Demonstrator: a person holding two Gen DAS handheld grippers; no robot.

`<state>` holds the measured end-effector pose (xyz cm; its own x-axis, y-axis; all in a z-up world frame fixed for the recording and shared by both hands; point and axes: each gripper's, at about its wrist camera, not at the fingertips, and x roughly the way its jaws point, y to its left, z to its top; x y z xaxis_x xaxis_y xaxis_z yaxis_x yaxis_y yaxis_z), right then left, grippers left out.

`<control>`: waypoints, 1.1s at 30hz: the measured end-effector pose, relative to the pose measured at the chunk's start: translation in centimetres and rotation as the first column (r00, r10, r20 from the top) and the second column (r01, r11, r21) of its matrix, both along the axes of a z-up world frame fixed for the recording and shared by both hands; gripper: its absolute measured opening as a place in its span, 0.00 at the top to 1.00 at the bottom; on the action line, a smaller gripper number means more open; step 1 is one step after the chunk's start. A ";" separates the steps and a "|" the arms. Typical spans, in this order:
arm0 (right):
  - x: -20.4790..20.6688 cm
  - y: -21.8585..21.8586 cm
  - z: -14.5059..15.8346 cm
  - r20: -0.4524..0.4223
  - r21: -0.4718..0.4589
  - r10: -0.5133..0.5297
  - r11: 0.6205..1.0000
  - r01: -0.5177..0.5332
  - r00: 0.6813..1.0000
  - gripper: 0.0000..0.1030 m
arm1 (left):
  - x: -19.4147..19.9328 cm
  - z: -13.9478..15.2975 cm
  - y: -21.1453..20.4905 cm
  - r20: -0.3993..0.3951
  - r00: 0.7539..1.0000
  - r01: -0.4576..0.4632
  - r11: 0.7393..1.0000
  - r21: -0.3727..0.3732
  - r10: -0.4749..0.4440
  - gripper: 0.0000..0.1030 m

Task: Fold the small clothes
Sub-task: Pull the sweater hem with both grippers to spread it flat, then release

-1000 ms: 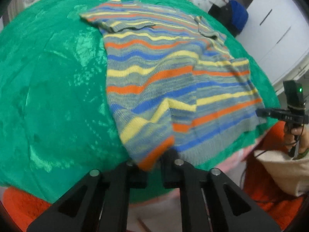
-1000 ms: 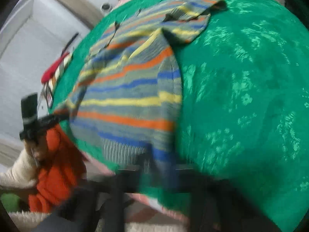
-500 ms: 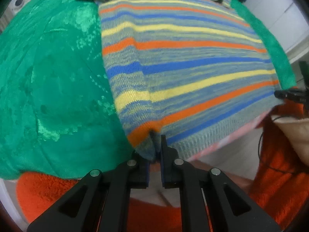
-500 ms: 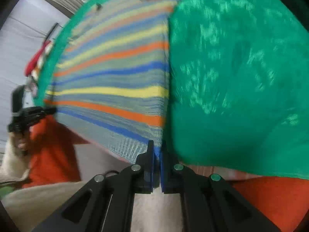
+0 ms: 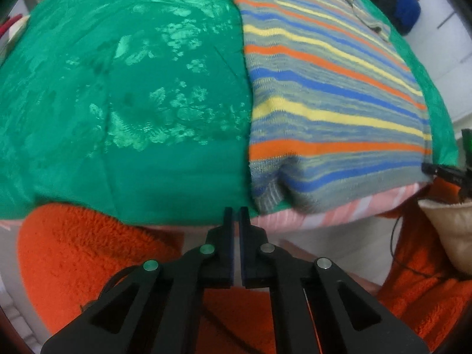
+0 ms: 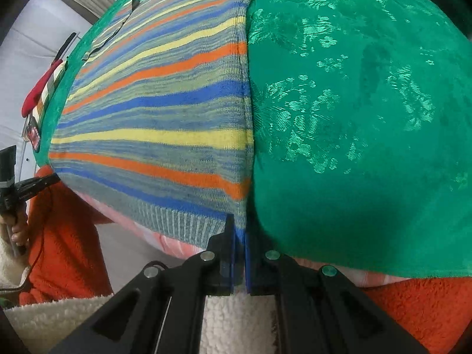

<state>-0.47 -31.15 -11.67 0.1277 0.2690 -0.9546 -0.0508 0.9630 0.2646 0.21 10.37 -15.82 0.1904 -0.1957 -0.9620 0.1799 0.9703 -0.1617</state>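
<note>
A striped knit sweater [image 5: 330, 88] in grey, blue, orange and yellow lies flat on a green cloth [image 5: 124, 88], its hem hanging over the near edge. My left gripper [image 5: 235, 215] is shut and empty, just below and left of the hem's left corner. My right gripper [image 6: 239, 227] is shut on the sweater's [image 6: 165, 112] right hem corner at the table edge. The right gripper also shows at the far right of the left wrist view [image 5: 442, 171]; the left gripper shows at the far left of the right wrist view [image 6: 32, 185].
The green cloth [image 6: 354, 118] covers a pink striped table [image 5: 339, 215]. The person's orange fleece [image 5: 88, 259] is below the edge. A blue object [image 5: 405, 11] and white cabinets stand beyond the table. Red-handled items [image 6: 41, 88] lie at the far left.
The sweater was pulled toward the near edge and stretched flat. My left gripper has let go of the hem corner and drawn back. My right gripper still holds its corner.
</note>
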 end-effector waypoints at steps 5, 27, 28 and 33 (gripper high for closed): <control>-0.1 -0.2 -0.1 0.004 -0.002 0.001 1.000 -0.001 1.000 0.95 | -1.2 1.9 -0.3 0.088 0.995 0.056 0.997 -0.045 -0.052 0.75; 0.5 -0.5 -1.2 -0.037 -0.028 -0.016 0.999 0.015 0.999 0.96 | 1.0 -2.1 -2.9 -0.061 0.995 0.089 0.978 0.187 -0.079 0.97; 0.6 -0.6 -1.1 -0.042 -0.025 -0.021 0.999 0.020 0.999 0.96 | 1.0 -2.0 -3.2 -0.057 0.996 0.085 0.976 0.203 -0.074 0.96; -0.7 -2.5 2.1 -0.041 -0.054 0.006 0.998 -0.008 0.999 0.68 | -0.3 2.7 -2.9 0.079 0.995 0.039 0.971 0.234 -0.059 0.48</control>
<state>-1.16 -33.65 -9.56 0.0863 0.2173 -0.9723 -0.0477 0.9757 0.2139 -0.04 7.52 -13.09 0.2692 0.0197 -0.9629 0.2312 0.9692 0.0845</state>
